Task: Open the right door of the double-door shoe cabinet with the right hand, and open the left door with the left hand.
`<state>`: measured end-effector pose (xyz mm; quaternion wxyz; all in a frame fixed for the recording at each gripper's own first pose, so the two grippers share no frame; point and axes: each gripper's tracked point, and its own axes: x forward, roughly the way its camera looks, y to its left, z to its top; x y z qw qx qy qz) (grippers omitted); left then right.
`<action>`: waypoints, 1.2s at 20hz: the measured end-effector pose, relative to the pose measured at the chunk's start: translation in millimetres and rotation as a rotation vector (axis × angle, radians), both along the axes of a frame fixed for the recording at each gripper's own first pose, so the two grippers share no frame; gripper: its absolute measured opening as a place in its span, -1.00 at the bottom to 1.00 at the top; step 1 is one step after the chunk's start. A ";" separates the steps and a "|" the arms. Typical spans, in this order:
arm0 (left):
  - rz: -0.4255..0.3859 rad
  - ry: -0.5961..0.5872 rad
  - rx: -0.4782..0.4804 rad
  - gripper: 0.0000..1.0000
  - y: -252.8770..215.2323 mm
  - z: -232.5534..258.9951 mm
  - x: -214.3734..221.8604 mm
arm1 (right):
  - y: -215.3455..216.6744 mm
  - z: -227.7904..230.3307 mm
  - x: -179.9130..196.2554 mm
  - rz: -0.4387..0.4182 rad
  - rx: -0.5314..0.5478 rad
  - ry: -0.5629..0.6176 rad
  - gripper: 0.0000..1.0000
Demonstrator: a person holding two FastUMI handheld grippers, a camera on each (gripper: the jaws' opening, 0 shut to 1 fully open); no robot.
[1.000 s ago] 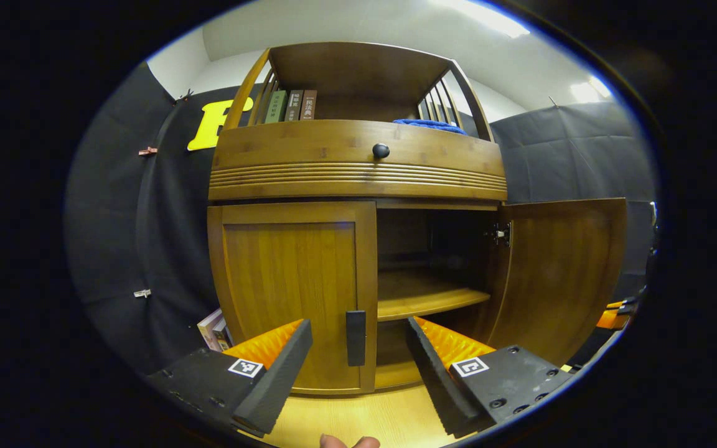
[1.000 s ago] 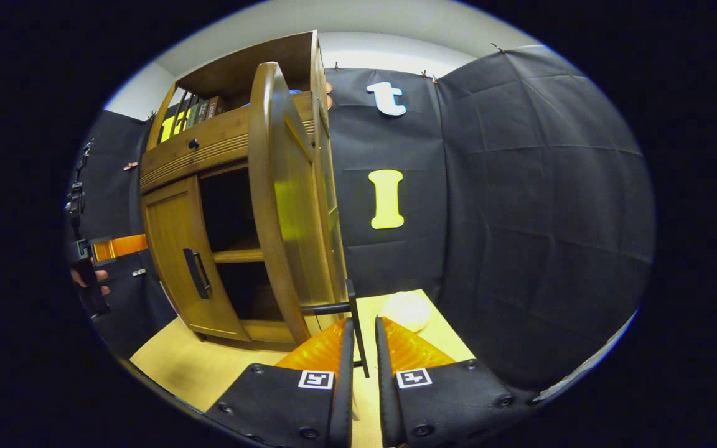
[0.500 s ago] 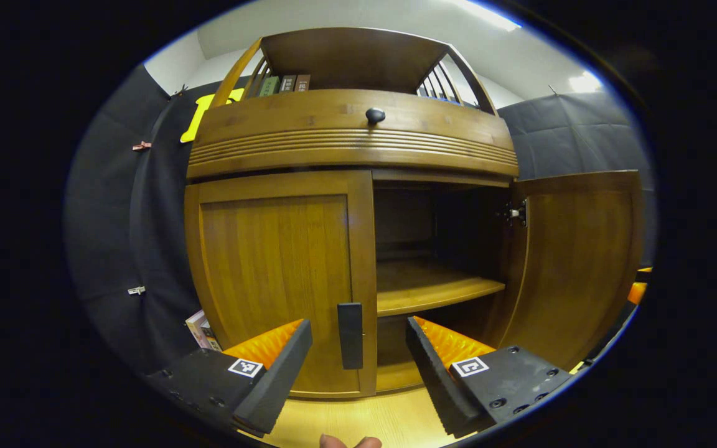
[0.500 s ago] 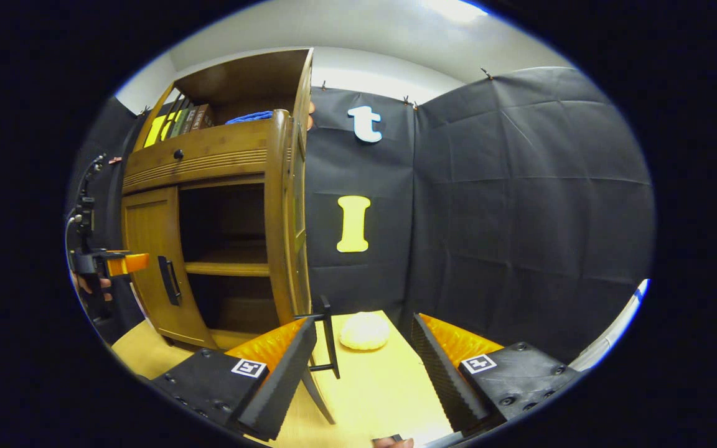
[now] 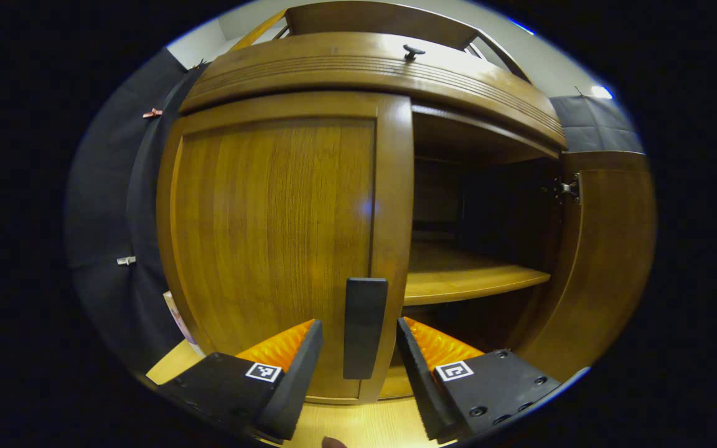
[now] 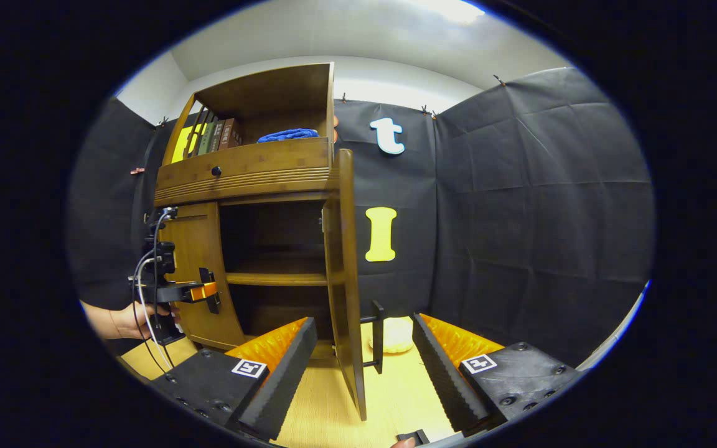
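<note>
In the left gripper view, your left tongs (image 5: 353, 361) are spread wide at the bottom centre of the frame, and the dark vertical handle (image 5: 365, 326) of the left door (image 5: 277, 236) stands right between the two fingers, though you cannot tell whether either finger touches it. That left door sits shut against the shoe cabinet (image 5: 365, 68), filling the middle and left of the frame. To the right of it the compartment is open, with a wooden shelf (image 5: 464, 280) inside, and the right door (image 5: 607, 261) is swung out at the right edge of the frame. In the right gripper view, your right tongs (image 6: 363, 367) are also released, fingers well apart at the bottom. The right door (image 6: 346, 280) stands edge-on just left of centre, reaching down into the gap between your fingers, and its dark handle (image 6: 376, 336) sits between them without either finger pressing on it. Left in that frame, your other hand (image 6: 128, 320) holds the left tongs (image 6: 206, 291) at the left door's handle. A pale round object (image 6: 393, 335) lies on the desk (image 6: 327, 410) behind the right door.
</note>
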<state>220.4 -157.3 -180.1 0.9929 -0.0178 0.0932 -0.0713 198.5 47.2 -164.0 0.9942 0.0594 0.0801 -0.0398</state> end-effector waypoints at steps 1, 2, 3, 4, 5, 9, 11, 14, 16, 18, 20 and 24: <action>0.003 0.002 0.009 0.44 -0.1 0.0 4.2 | 4.1 2.1 -3.3 0.010 -0.010 -0.001 0.95; 0.006 0.002 0.020 0.31 0.4 -2.2 5.0 | 7.3 2.2 -3.3 0.018 -0.015 0.001 0.95; 0.001 0.001 0.026 0.28 -0.9 -1.1 8.8 | 12.5 2.2 -2.3 0.024 -0.010 0.006 0.95; -0.013 0.000 0.024 0.10 -4.4 -2.5 11.1 | 16.2 1.2 -2.5 0.027 0.000 0.011 0.97; -0.013 -0.002 0.028 0.02 -7.4 -2.2 10.9 | 18.9 0.2 -3.8 0.030 0.012 0.017 0.97; -0.019 0.001 0.048 -0.31 -5.4 -1.6 6.2 | 27.2 -0.5 -4.0 0.035 0.022 0.032 0.97; -0.034 0.008 0.045 -0.34 -4.7 0.5 -2.8 | 28.7 2.4 -3.0 0.033 0.018 0.027 0.96; -0.050 0.002 0.052 -0.34 5.8 0.2 -32.2 | 34.9 3.3 -7.8 0.040 0.020 0.028 0.97; -0.059 0.001 0.050 -0.36 13.8 0.7 -51.5 | 41.7 4.7 -10.6 0.048 0.034 0.031 0.97; -0.065 0.000 0.053 -0.35 23.3 1.9 -72.2 | 50.2 4.6 -13.5 0.056 0.057 0.040 0.97; -0.068 -0.009 0.066 -0.36 35.3 3.3 -91.4 | 57.8 4.2 -18.7 0.063 0.084 0.047 0.96; -0.059 -0.010 0.060 -0.37 65.4 3.3 -127.2 | 77.5 1.7 -25.3 0.067 0.138 0.060 0.96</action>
